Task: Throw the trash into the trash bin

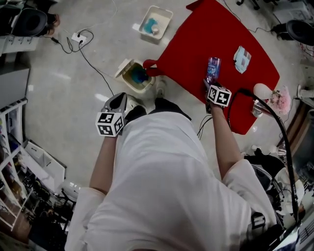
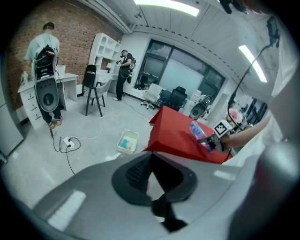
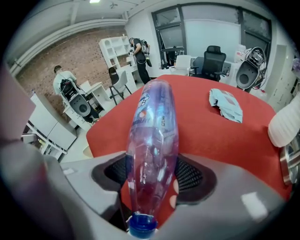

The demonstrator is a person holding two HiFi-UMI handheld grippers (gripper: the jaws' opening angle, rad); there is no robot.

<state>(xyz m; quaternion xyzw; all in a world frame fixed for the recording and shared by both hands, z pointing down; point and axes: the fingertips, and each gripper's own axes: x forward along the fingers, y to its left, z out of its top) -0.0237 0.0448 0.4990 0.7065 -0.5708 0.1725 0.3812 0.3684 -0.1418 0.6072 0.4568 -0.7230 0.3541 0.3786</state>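
Bright, even light from ceiling strip lights point(image 2: 165, 5) fills the room I am watching, throwing pale glare patches on the floor point(image 1: 61, 76) and only soft shadows. Both gripper views bulge fisheye-round with black corners; the left claw point(image 2: 151, 159) smears out of focus near the lens, as does the cap of the bottle point(image 3: 152, 140).

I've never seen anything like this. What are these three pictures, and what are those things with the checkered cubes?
There is no robot here: a person holds a hand-held gripper in each hand, and the cubes are part of those. The head view comes from a camera on the person's head, looking down; the other two cameras ride on the grippers. The right gripper is clamped on a clear plastic bottle over the red table, where a crumpled wrapper lies. The left gripper is shut and empty. A bin stands on the floor.
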